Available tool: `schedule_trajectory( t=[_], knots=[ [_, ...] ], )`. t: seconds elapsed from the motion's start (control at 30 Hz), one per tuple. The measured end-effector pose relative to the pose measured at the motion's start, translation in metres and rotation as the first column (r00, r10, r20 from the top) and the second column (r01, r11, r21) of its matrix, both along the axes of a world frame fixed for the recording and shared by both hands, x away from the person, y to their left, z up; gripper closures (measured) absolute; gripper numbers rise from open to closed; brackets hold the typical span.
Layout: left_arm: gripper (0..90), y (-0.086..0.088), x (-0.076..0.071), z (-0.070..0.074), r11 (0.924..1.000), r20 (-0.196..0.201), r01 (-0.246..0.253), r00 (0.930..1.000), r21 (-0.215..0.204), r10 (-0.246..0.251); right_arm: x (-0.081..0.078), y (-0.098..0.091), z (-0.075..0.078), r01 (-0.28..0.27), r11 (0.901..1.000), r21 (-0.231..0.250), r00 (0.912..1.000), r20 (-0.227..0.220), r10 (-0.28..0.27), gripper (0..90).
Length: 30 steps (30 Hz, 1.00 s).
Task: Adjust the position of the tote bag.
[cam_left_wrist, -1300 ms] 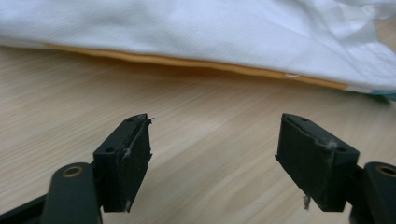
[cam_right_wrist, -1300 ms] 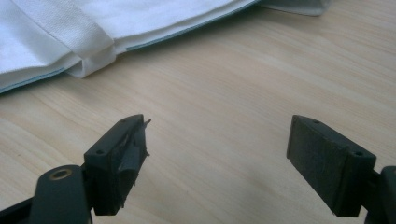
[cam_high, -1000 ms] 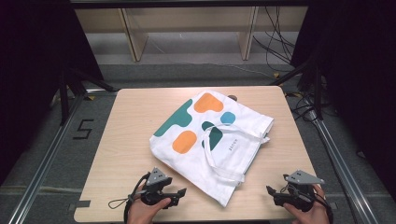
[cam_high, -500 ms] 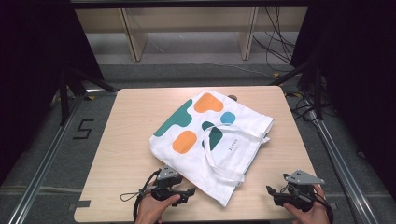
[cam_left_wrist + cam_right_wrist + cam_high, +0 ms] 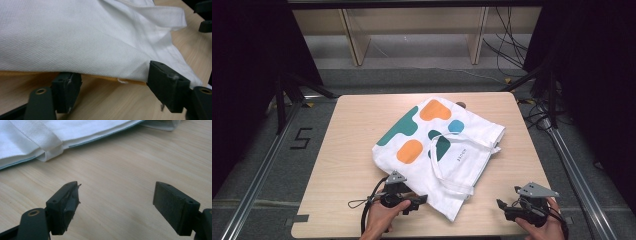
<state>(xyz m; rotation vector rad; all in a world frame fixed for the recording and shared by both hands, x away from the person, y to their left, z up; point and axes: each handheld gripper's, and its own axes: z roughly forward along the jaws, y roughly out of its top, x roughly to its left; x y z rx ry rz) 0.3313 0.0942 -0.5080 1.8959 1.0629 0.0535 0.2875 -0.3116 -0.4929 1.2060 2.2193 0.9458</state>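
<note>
While the tote bag [image 5: 439,145] lay flat mid-table, the left gripper [image 5: 113,82] had been closing around its near edge, not yet clamped; next, pinch firmly. The right gripper [image 5: 116,205] waited released.

Light wooden table [image 5: 347,150], grey floor [image 5: 412,55], wooden shelf legs [image 5: 354,37], floor cables [image 5: 507,45]

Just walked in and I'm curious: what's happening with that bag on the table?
A person holds a gripper in each hand at a wooden table. The left gripper has come up to the near edge of a white tote bag; its jaws have just been closing, with the edge between them but not yet pinched. The right gripper waits open over bare wood.
</note>
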Motion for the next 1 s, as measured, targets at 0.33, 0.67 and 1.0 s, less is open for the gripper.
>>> schedule_trajectory(
  t=[0.33,0.67,1.0],
  knots=[
    [80.4,0.012,0.013,-0.001,0.9983,0.100,0.009,0.9949,0.058,-0.015,0.000,0.000,0.001,-0.013,0.9998,0.017,0.9996,-0.025,0.013,21.6],
    [81.7,0.055,0.037,0.002,0.9880,0.130,-0.055,0.9909,0.144,0.036,-0.001,0.001,0.002,0.000,0.9995,0.033,0.9992,-0.039,0.001,21.7],
    [82.9,0.096,0.066,0.000,0.9738,0.142,-0.143,0.9827,0.176,0.119,-0.001,0.002,0.000,0.001,0.9995,0.032,0.9993,-0.037,0.000,21.7]
  ],
)
